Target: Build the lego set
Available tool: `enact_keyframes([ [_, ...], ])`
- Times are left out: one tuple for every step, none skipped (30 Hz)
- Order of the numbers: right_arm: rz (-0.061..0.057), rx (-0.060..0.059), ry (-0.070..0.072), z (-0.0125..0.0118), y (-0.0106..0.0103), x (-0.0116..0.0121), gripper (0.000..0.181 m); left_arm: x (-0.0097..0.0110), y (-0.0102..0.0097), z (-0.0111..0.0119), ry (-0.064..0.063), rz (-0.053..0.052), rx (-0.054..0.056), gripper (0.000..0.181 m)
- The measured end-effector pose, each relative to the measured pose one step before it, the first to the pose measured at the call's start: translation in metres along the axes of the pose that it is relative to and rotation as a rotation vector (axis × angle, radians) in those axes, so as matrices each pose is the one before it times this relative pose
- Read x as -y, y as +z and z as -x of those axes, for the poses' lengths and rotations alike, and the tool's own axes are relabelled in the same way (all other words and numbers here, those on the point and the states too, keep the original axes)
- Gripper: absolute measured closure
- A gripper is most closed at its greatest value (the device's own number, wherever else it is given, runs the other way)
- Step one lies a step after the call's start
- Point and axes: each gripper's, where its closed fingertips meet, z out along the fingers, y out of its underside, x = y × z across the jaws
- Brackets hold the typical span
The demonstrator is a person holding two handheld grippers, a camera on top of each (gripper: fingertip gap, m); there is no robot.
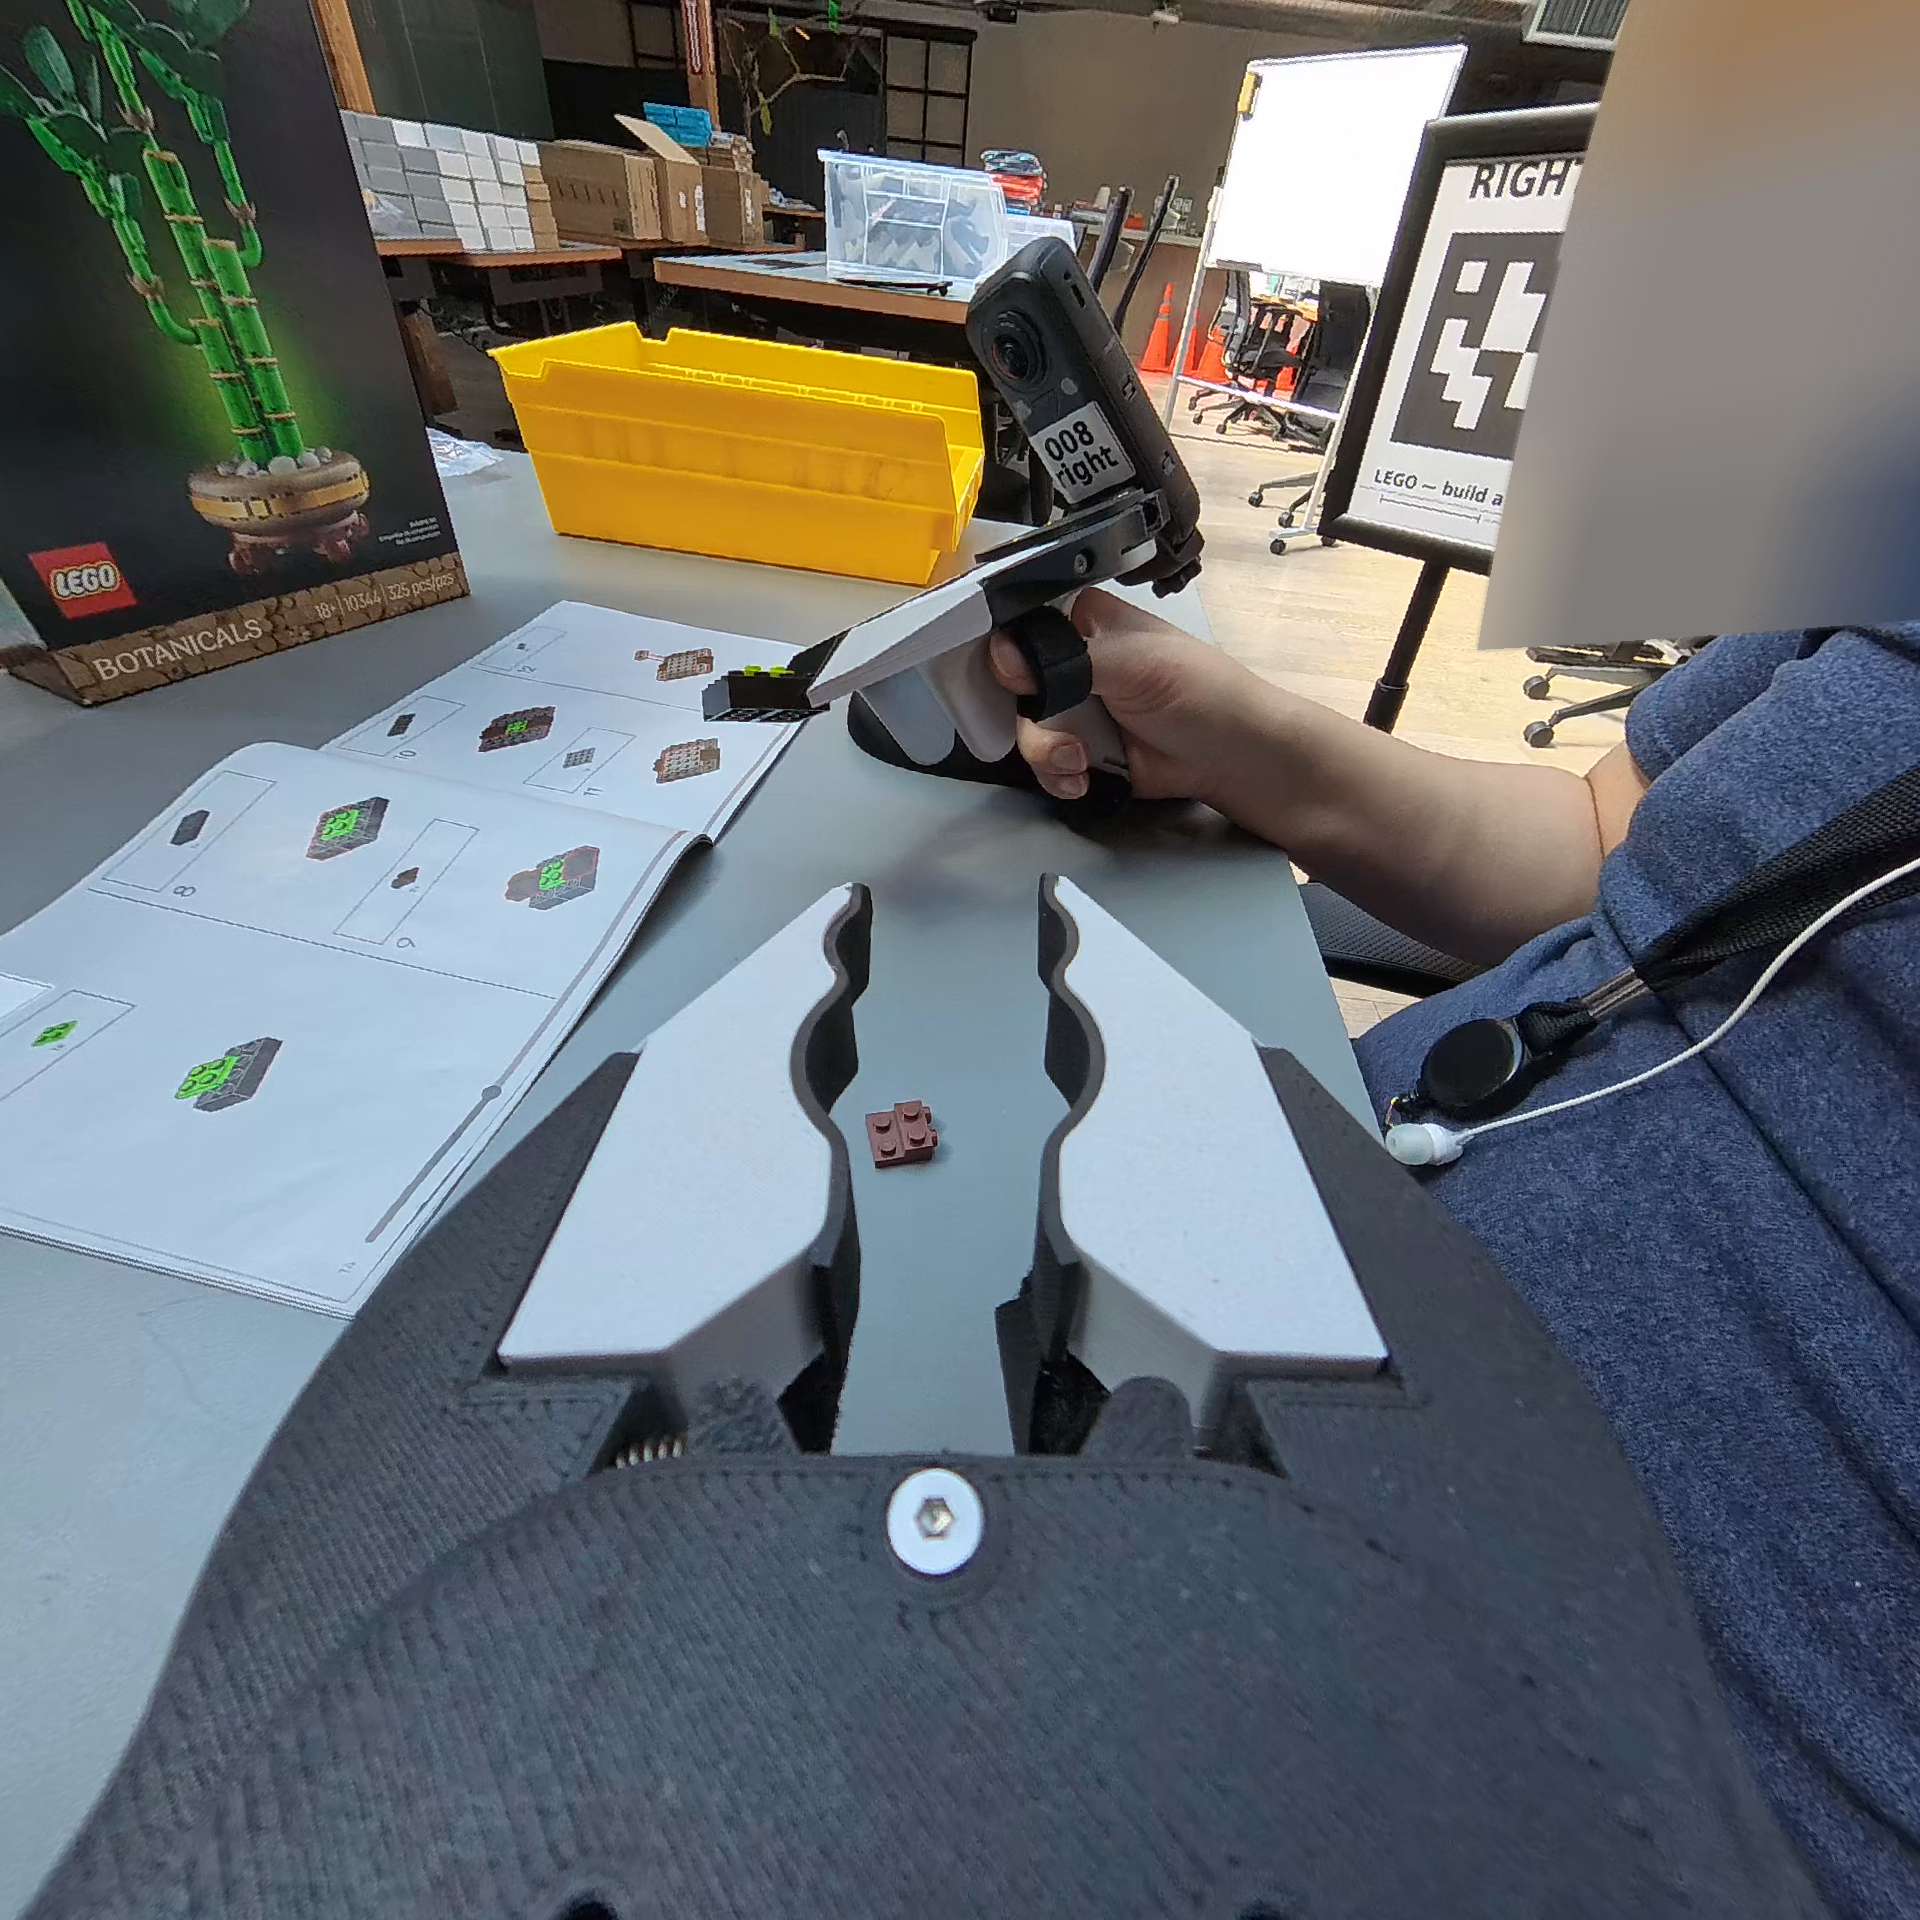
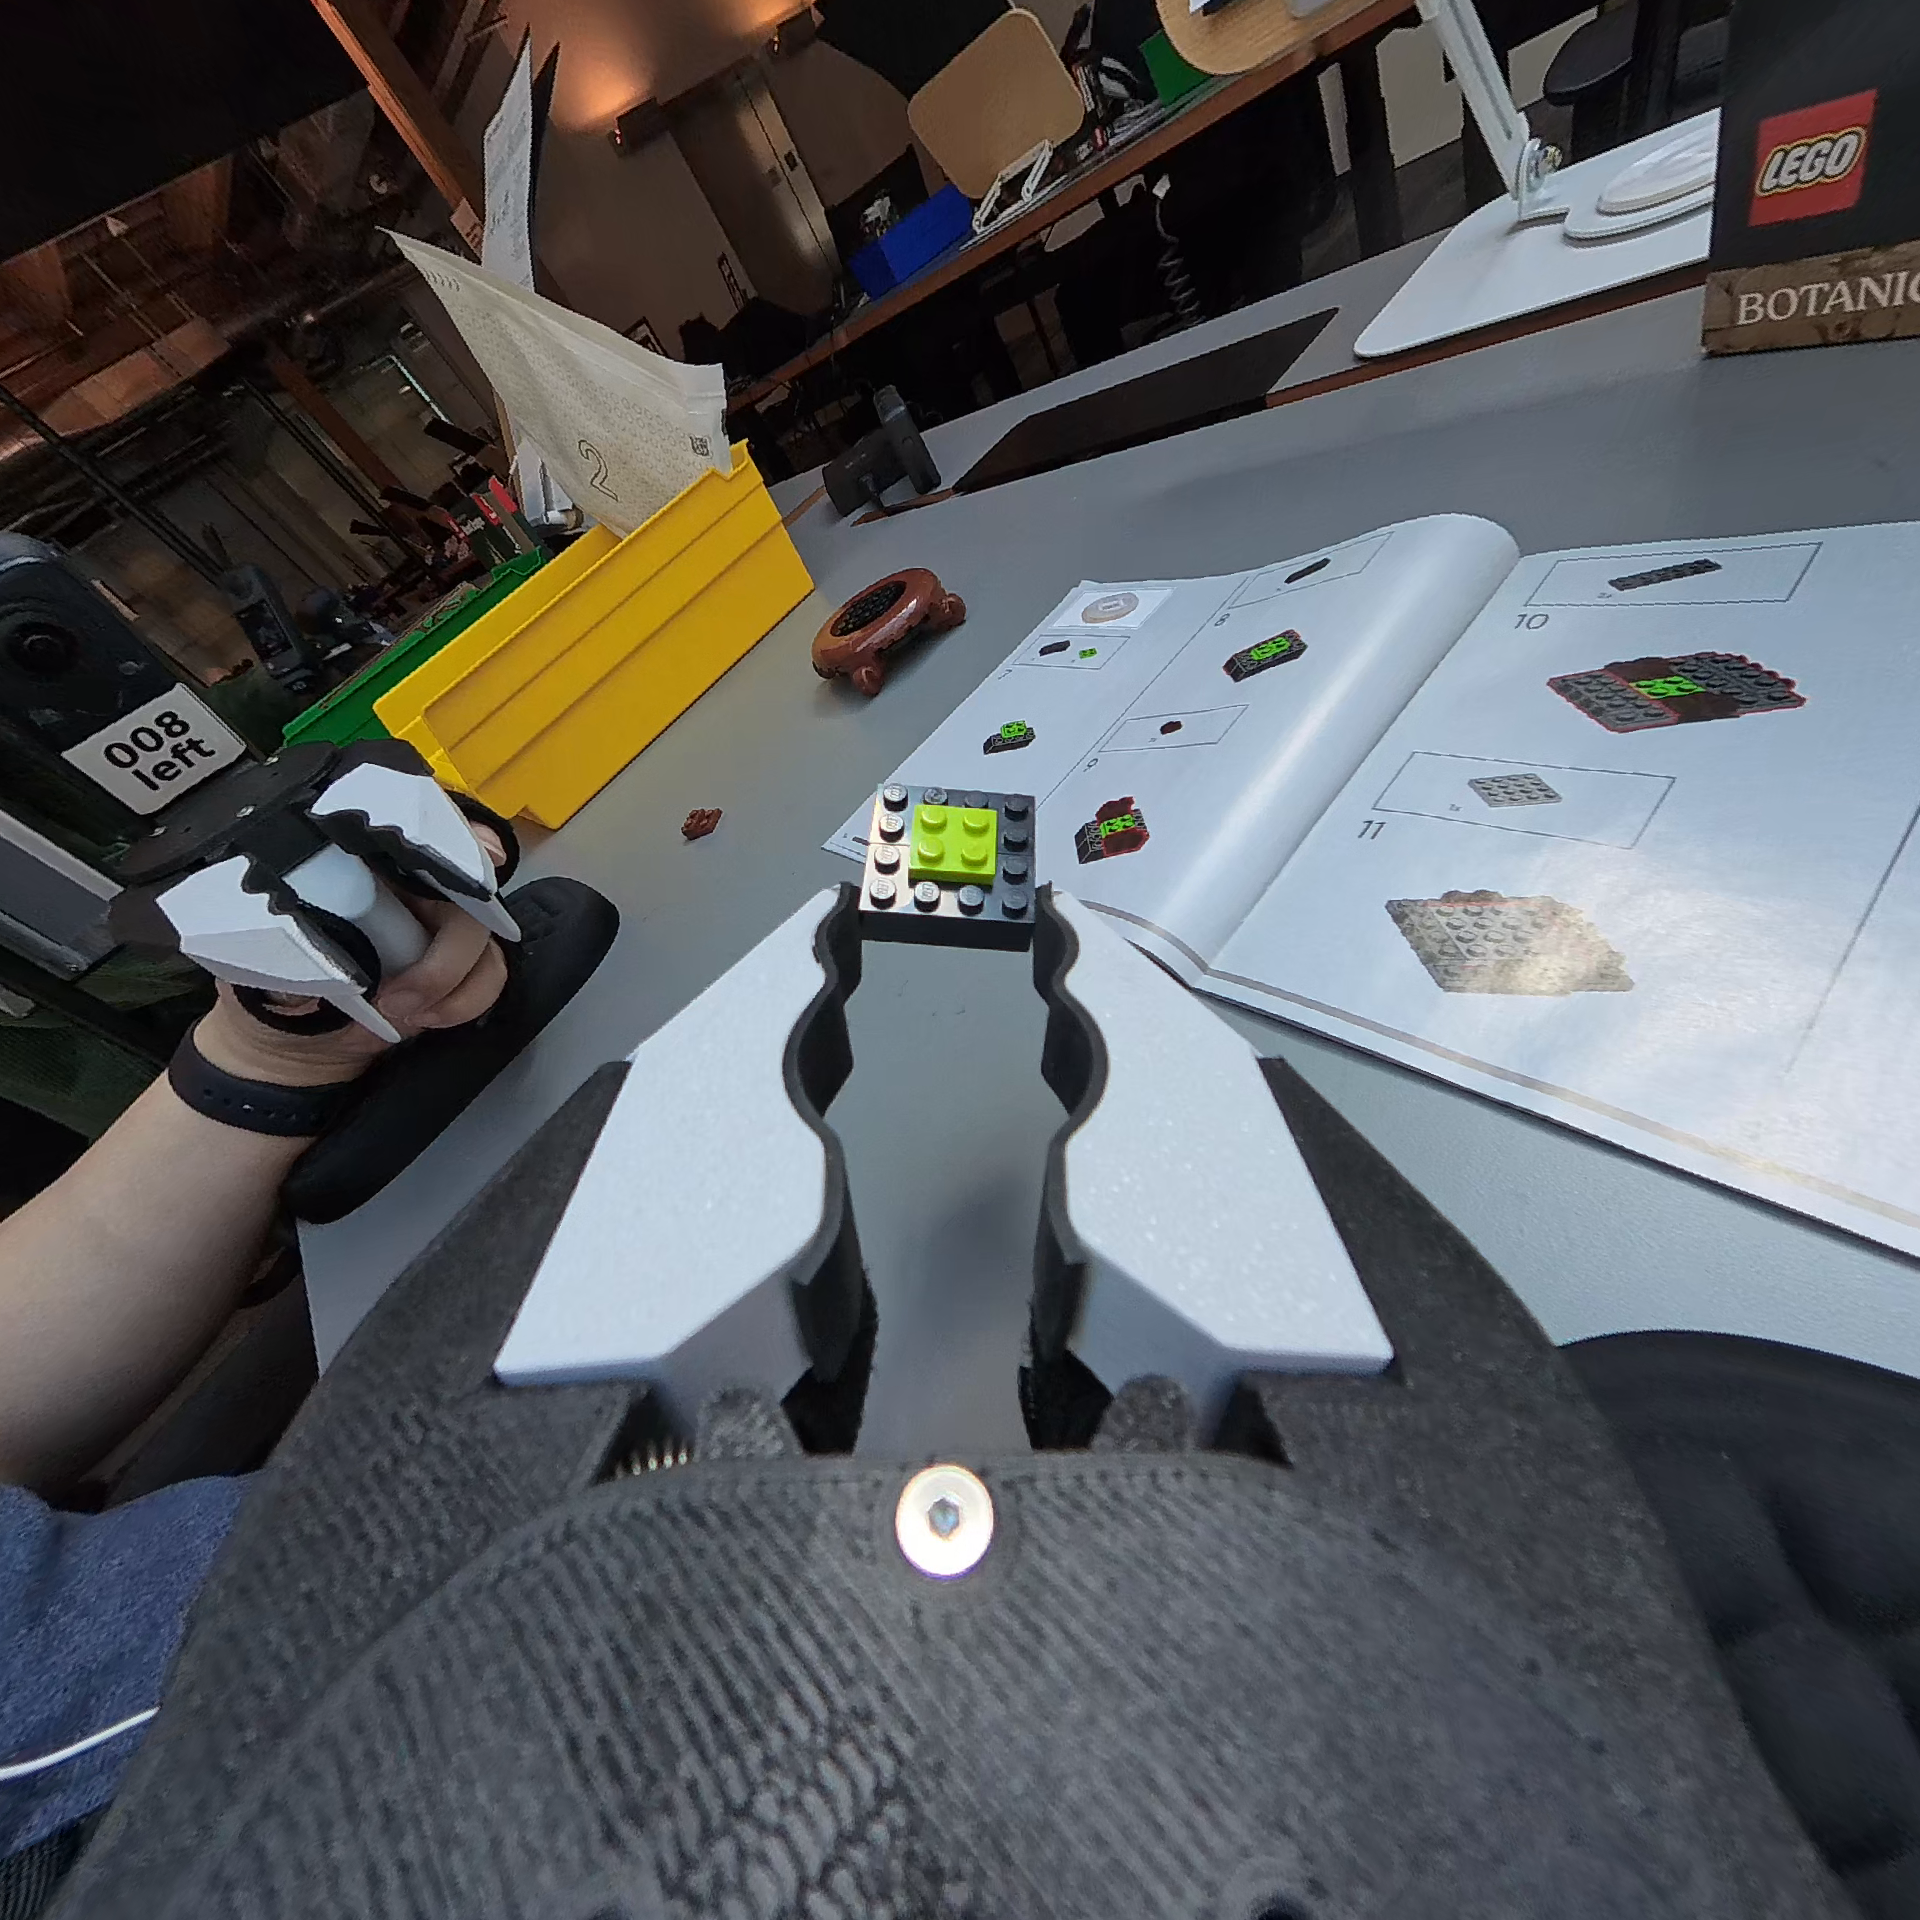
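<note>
Left gripper (image 1: pixel 954 904) fingers apart above brown studded brick (image 1: pixel 902 1132); right gripper (image 2: pixel 945 906) clamps black plate (image 2: pixel 951 857).

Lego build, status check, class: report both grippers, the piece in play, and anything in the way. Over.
Right gripper shut on black plate with lime brick, held above table. Left gripper open over brown brick on table. Nothing between fingers and brick.

2 cams, 1 per gripper, each looking forward down own fingers, wide-angle. Left wrist view: sits low over grey table (image 1: pixel 727 582), close, aimed across at right gripper (image 1: pixel 790 696) and person's torso, yellow bin (image 1: pixel 748 457) behind. Right wrist view: higher, tilted down, faces opposite way toward left gripper (image 2: pixel 436 966). Both share table, open booklet (image 1: pixel 343 935) (image 2: pixel 1507 831), bin, set box (image 1: pixel 208 312), small brown piece (image 1: pixel 902 1132) (image 2: pixel 702 823).
</note>
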Motion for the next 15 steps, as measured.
enact_keyframes([
  [0.0, -0.0009, -0.0025, 0.00012, 0.00012, 0.00003, 0.149, 0.00044, 0.00003, -0.00011, 0.0008, -0.001, -0.001, 0.151],
  [0.0006, -0.001, -0.0026, 0.00014, -0.00002, -0.00009, 0.149, 0.001, 0.00012, -0.00039, 0.0015, -0.0023, -0.0017, 0.151],
  [0.0008, -0.0005, -0.001, 0.00004, 0.00009, -0.00007, 0.149, 0.00127, 0.00014, -0.00057, 0.0023, -0.0036, -0.0024, 0.151],
  [0.0011, -0.0004, 0.0002, -0.00002, 0.00014, -0.00013, 0.149, 0.00092, 0.00018, -0.00048, 0.0028, -0.0024, -0.0024, 0.151],
  [0.0007, -0.0008, 0.0003, -0.00001, 0.00015, 0.00002, 0.149, 0.00064, 0.00004, -0.00027, 0.0023, -0.0004, -0.0007, 0.151],
  [0.0008, 0.0007, 0.0002, 0.00025, 0.0002, 0.00022, 0.149, 0.00053, -0.00015, -0.00026, 0.0018, -0.0005, -0.0006, 0.151],
  [0.0033, 0.0038, 0.0019, 0.0006, 0.00028, -0.00009, 0.149, 0.00074, -0.0003, -0.00075, 0.0022, -0.0017, -0.0023, 0.151],
  [0.0037, 0.0051, 0.0043, 0.0006, 0.00016, -0.00021, 0.149, 0.00082, -0.00037, -0.0007, 0.0032, -0.0017, -0.0014, 0.151],
  [0.0033, 0.0029, 0.0063, 0.00003, 0.00006, 0.00015, 0.149, 0.00062, -0.00049, -0.00058, 0.0041, -0.0004, 0.0005, 0.151],
  [0.0009, 0.0055, 0.0075, 0.00028, -0.00007, 0.00055, 0.149, 0.00067, -0.00049, -0.00048, 0.0051, 0.0, 0.0014, 0.151],
  [-0.0019, 0.012, 0.01, 0.00119, -0.00043, 0.00105, 0.149, 0.00063, -0.00051, -0.00066, 0.004, 0.0009, 0.0021, 0.151],
  [-0.0014, 0.0104, 0.0132, 0.00054, -0.00042, 0.00116, 0.149, 0.00094, -0.00036, -0.00154, 0.0033, 0.0017, -0.0005, 0.15],
  [0.002, 0.0081, 0.0184, -0.00045, -0.00002, 0.00075, 0.149, 0.00198, -0.00012, -0.00265, 0.0069, -0.0018, -0.0042, 0.149],
  [0.0088, 0.0202, 0.0193, 0.00135, 0.00052, 0.00032, 0.149, 0.00264, -0.00006, -0.00263, 0.0103, -0.0029, -0.0027, 0.149],
  [0.0137, 0.0372, 0.0175, 0.00479, 0.00097, 0.00058, 0.149, 0.00215, 0.00031, -0.00112, 0.0124, 0.0031, 0.0041, 0.148],
])
